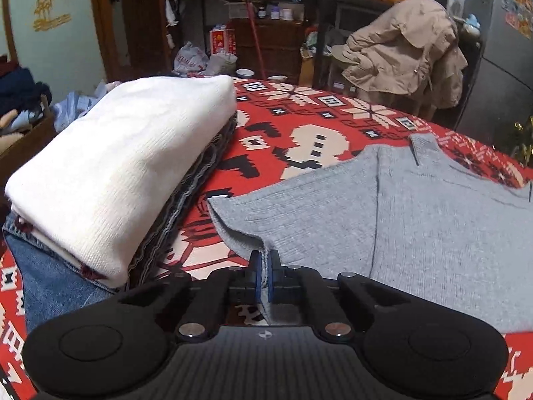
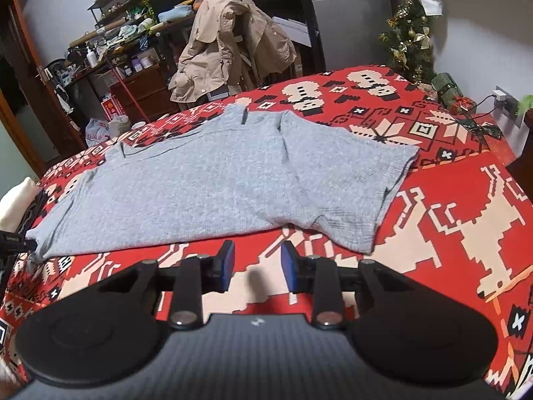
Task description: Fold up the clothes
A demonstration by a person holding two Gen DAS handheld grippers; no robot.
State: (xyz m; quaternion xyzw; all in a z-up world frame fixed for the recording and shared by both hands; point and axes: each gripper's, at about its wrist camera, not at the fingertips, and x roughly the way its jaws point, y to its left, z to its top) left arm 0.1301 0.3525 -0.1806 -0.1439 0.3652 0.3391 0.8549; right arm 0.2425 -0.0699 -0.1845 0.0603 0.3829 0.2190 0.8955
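A grey knit top lies spread flat on the red patterned bedspread, neck toward the far side, sleeves out to each side. My left gripper is shut on the near edge of the grey top, by its left sleeve; a fold of grey cloth is pinched between the blue pads. In the right wrist view that corner looks bunched at the far left. My right gripper stands open just short of the top's near hem, with only bedspread between its fingers.
A stack of folded clothes, white sweater on top and jeans beneath, sits left of the grey top. Beyond the bed stand cluttered shelves, a chair draped with a beige jacket and a small Christmas tree.
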